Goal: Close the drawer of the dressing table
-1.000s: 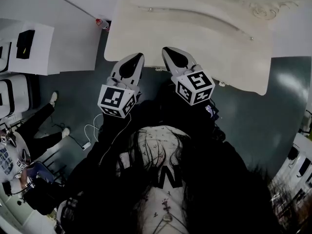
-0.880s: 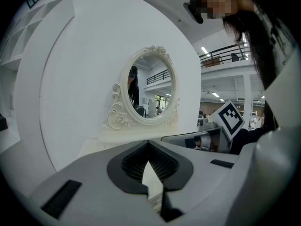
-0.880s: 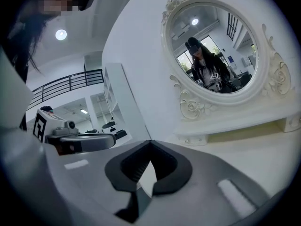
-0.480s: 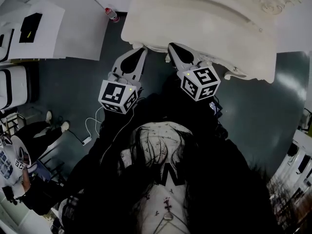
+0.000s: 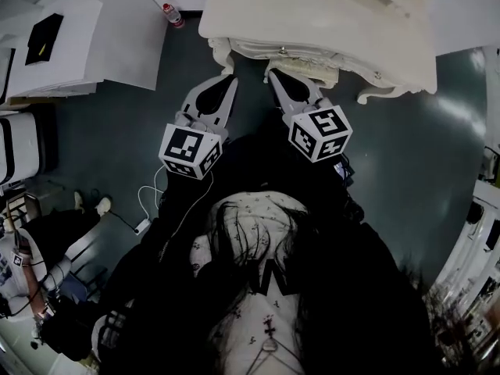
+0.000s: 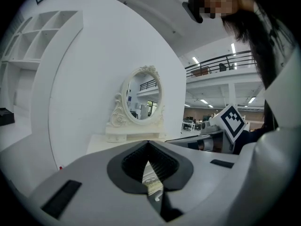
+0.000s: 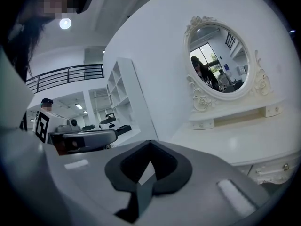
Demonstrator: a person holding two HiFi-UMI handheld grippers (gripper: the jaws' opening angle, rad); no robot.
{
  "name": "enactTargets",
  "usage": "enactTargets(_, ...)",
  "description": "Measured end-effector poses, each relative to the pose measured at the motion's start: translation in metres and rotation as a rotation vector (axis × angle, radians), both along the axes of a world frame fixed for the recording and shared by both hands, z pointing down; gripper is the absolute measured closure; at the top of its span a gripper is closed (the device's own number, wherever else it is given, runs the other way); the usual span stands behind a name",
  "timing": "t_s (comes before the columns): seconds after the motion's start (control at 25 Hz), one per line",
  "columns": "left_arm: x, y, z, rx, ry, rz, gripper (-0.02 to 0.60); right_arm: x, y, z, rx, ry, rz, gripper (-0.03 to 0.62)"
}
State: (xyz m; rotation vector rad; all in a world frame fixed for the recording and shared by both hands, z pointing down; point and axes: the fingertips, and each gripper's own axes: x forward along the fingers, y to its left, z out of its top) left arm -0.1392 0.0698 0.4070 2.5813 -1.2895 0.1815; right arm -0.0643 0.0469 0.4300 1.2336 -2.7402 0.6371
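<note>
Drawer (image 5: 306,56) sits in the front face of the dressing table (image 5: 328,14), just under the tabletop (image 7: 235,140). In the head view it is at the top, right beyond your gripper tips. Its small knob (image 5: 283,51) shows there on the front. From these views I cannot tell how far the drawer stands out; the front looks almost level with the table edge.

I judge that you are at the pushing step, or near its end. The right gripper (image 5: 275,74) has its jaws together at the tips, with nothing between them. Its tip is just below the drawer front, close to the knob, but I cannot tell if it touches. The left gripper (image 5: 227,78) also has its jaws together and holds nothing. It is beside the table's left front corner, a little apart from the drawer.

The long axis of the drawer front runs from left to right along the table edge, and in the head view it drops a little toward the right. The front faces you, so the drawer travels away from you, toward the mirror (image 7: 217,62).

The next move calls for a straight push on the front, square to it and near its middle, so that the drawer does not twist in its rails. Keep the jaws together and press slowly until the front is level with the frame.
</note>
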Motion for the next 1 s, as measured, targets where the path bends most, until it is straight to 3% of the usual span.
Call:
enactTargets(0.48, 0.037, 0.036, -0.013, 0.029, 0.029, 0.063, 0.581, 0.024, 0.046, -0.010, 0.023, 0.038, 0.023, 0.586)
enactTargets(1.0, 0.127, 0.072, -0.020, 0.042, 0.035, 0.114, 0.581, 0.110, 0.092, -0.012, 0.039, 0.052, 0.052, 0.586)
